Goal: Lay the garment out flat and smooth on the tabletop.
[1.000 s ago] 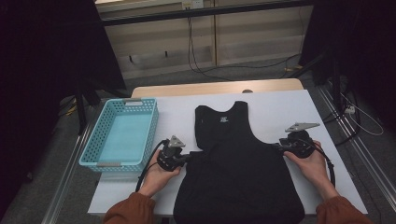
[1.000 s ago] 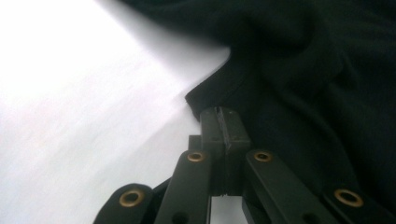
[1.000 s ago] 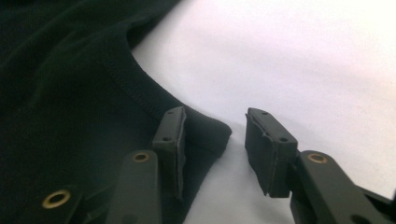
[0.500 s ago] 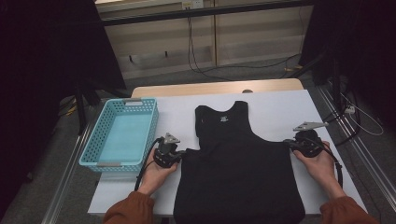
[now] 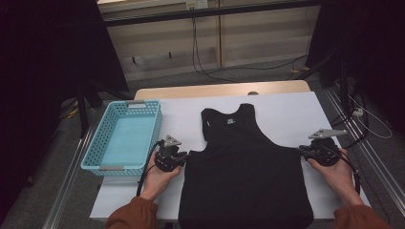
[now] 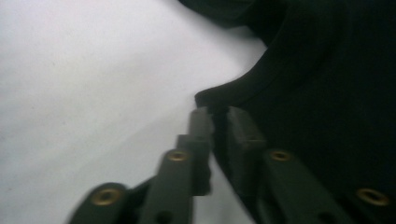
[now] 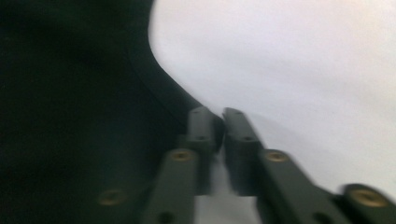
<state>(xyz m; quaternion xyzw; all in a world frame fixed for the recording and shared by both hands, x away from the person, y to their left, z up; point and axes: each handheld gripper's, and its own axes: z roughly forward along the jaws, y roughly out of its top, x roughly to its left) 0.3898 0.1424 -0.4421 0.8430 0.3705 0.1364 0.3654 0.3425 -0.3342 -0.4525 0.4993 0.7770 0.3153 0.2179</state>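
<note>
Table (image 5: 286, 112), white-topped with a pale wooden far edge, carries 2 things: a black sleeveless fabric vest (image 5: 243, 176) lying flat at centre, neck away from the person and hem reaching the near edge, and a light-blue perforated plastic basket (image 5: 102, 143), standing apart from the vest at the left.

Vest: both side corners just under the armholes are drawn outward, which gives a taut line across the chest. In the left gripper view the cloth (image 6: 303, 93) ends in a small point at the jaw tips; in the right gripper view the curved armhole edge (image 7: 154, 88) runs down into the jaws.

Left gripper (image 5: 184, 155): jaws clenched on the vest's left underarm corner, with a thin bite near the tips.

Right gripper (image 5: 302, 151): jaws clenched on the right underarm corner, also close to the tips.

Risks, as judged from this moment:
1. Slip. Each grip takes little cloth, so a further outward pull could draw a corner free and let that side fall slack.
2. Skew. Unequal pull from the 2 hands would drag the vest sideways, toward the basket or the right table edge.
3. Overhang. The hem lies at the near edge, so a lift or a pull toward the person could let the lower part slide off.
</note>
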